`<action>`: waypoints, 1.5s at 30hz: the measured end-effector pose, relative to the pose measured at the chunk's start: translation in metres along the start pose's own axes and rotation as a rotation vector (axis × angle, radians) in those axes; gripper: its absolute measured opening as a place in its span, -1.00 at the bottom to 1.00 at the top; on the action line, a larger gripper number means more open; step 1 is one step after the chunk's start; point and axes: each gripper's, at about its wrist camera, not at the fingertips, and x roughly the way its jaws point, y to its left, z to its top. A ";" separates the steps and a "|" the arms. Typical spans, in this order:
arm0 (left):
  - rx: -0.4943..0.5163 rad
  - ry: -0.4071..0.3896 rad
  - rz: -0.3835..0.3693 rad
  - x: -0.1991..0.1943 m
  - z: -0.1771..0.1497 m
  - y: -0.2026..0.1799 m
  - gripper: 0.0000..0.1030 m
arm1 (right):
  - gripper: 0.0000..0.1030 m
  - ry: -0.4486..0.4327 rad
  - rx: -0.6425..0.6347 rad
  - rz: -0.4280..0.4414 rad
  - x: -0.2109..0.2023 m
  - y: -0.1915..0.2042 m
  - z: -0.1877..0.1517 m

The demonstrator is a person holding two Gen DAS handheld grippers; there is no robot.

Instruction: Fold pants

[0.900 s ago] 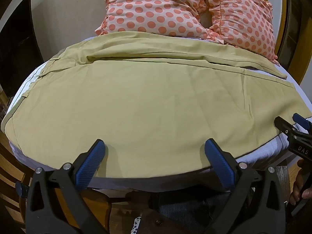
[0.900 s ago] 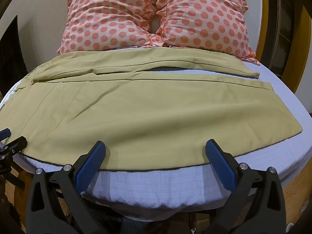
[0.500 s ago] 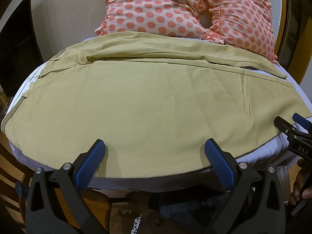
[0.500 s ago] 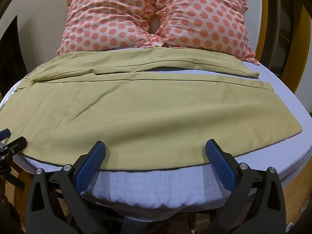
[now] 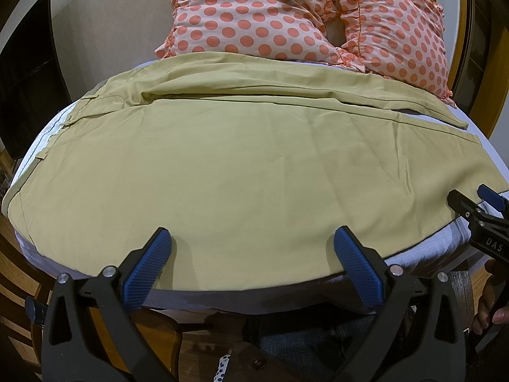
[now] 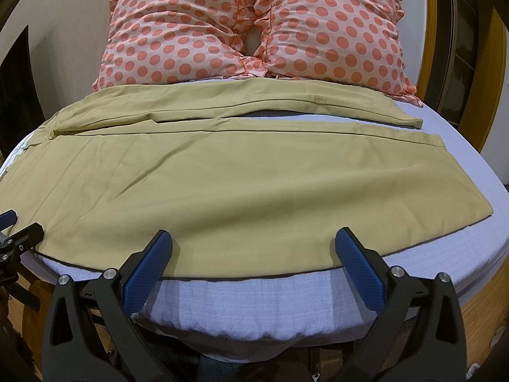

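Khaki pants [image 5: 241,165] lie spread flat on the bed, waistband at the left, both legs running right, also in the right wrist view [image 6: 203,191]. The near leg lies along the bed's front edge; the far leg lies by the pillows. My left gripper [image 5: 251,238] is open and empty over the near leg's front edge. My right gripper [image 6: 253,242] is open and empty over the same edge further right. The right gripper shows at the right edge of the left wrist view [image 5: 477,203]. The left gripper shows at the left edge of the right wrist view [image 6: 19,229].
Two pink polka-dot pillows [image 6: 254,35] lean at the head of the bed. The white sheet [image 6: 254,305] shows along the bed's front edge and right side. A wooden bed frame [image 5: 152,347] and floor lie below. A wall stands at the left.
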 end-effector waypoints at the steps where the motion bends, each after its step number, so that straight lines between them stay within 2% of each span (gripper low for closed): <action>1: 0.000 0.000 0.000 0.000 0.000 0.000 0.97 | 0.97 0.000 0.000 0.000 0.000 0.000 0.000; 34: 0.001 -0.002 0.000 0.000 0.000 0.000 0.97 | 0.97 -0.004 0.000 0.000 0.001 0.001 -0.001; 40: 0.001 -0.007 0.001 0.000 0.000 0.000 0.97 | 0.97 -0.028 -0.009 0.012 0.005 0.003 -0.003; 43: 0.003 -0.014 -0.001 -0.001 -0.001 0.001 0.97 | 0.97 -0.025 -0.011 0.031 0.001 -0.004 -0.001; 45: 0.003 -0.010 -0.001 -0.002 0.002 0.001 0.97 | 0.97 -0.023 0.042 0.030 -0.003 -0.021 0.019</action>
